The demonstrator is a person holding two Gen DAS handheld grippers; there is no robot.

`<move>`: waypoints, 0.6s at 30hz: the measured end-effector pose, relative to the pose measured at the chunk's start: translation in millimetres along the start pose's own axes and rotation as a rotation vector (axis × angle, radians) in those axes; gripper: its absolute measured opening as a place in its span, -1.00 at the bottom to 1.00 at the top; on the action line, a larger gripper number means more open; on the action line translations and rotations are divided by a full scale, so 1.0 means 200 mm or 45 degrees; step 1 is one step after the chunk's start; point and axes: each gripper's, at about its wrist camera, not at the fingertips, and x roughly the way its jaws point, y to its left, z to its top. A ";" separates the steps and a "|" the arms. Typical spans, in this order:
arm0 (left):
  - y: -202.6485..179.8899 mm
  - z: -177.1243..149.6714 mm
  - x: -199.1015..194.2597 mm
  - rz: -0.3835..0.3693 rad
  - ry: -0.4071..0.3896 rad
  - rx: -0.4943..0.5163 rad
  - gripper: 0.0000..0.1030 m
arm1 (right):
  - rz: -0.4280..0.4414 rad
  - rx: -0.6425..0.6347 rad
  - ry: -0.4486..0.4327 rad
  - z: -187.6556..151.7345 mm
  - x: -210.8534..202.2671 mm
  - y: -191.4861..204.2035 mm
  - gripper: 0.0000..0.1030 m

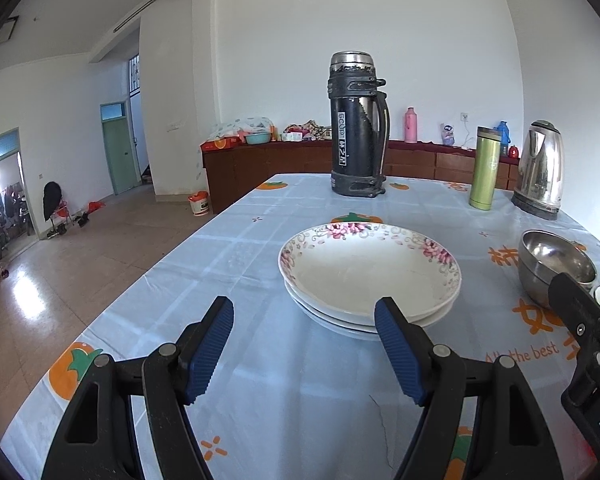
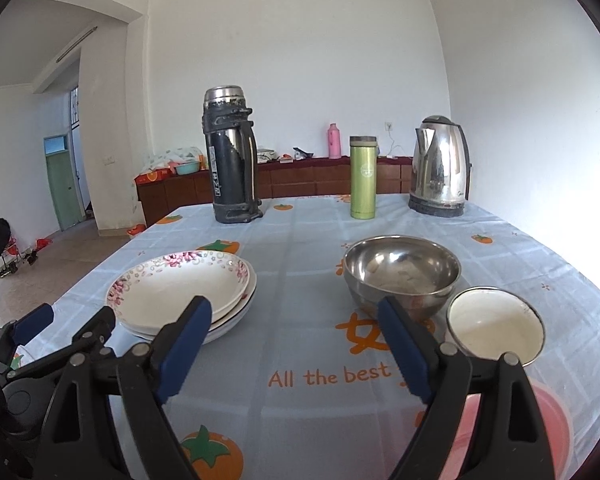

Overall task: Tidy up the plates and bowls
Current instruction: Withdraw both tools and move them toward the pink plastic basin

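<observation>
A stack of white plates with a pink floral rim [image 1: 370,276] sits on the blue tablecloth, also in the right wrist view [image 2: 184,296]. A steel bowl [image 2: 402,272] stands right of it, also in the left wrist view [image 1: 554,266]. A small white bowl [image 2: 496,326] sits to the steel bowl's right, near me. My left gripper [image 1: 304,312] is open and empty, just in front of the plates. My right gripper [image 2: 294,316] is open and empty, between the plates and the bowls. The left gripper shows at the lower left of the right wrist view [image 2: 72,320].
A black thermos [image 1: 358,126], a green flask [image 1: 486,168] and a steel kettle [image 1: 540,170] stand at the table's far side. A pink object [image 2: 540,428] lies under my right gripper at the near right. The table [image 1: 148,312] edge drops to the floor on the left.
</observation>
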 end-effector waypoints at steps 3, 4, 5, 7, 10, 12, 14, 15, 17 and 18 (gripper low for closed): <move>-0.01 -0.01 -0.02 -0.010 -0.002 0.005 0.46 | 0.000 -0.007 -0.007 0.00 -0.02 0.00 0.69; -0.02 -0.01 -0.02 -0.012 -0.003 0.007 0.46 | 0.000 -0.010 -0.010 0.00 -0.03 0.00 0.69; -0.02 -0.01 -0.03 -0.014 -0.005 0.010 0.46 | 0.002 -0.014 -0.013 0.00 -0.04 0.00 0.69; -0.03 -0.01 -0.04 -0.018 -0.008 0.014 0.46 | 0.005 -0.019 -0.017 0.00 -0.05 0.00 0.69; -0.03 -0.02 -0.05 -0.021 -0.012 0.011 0.46 | 0.004 -0.027 -0.024 -0.01 -0.07 0.00 0.69; -0.03 -0.02 -0.06 -0.025 -0.012 0.005 0.46 | 0.004 -0.031 -0.030 -0.01 -0.08 0.00 0.69; -0.03 -0.02 -0.06 -0.030 -0.011 -0.002 0.46 | 0.005 -0.027 -0.033 -0.01 -0.09 0.00 0.68; -0.03 -0.02 -0.06 -0.034 -0.012 -0.005 0.46 | 0.005 -0.025 -0.034 -0.01 -0.09 0.00 0.69; -0.03 -0.03 -0.07 -0.039 -0.015 -0.006 0.46 | 0.004 -0.021 -0.038 -0.01 -0.11 -0.01 0.69; -0.03 -0.03 -0.08 -0.043 -0.018 -0.005 0.46 | 0.004 -0.020 -0.040 -0.01 -0.11 -0.02 0.69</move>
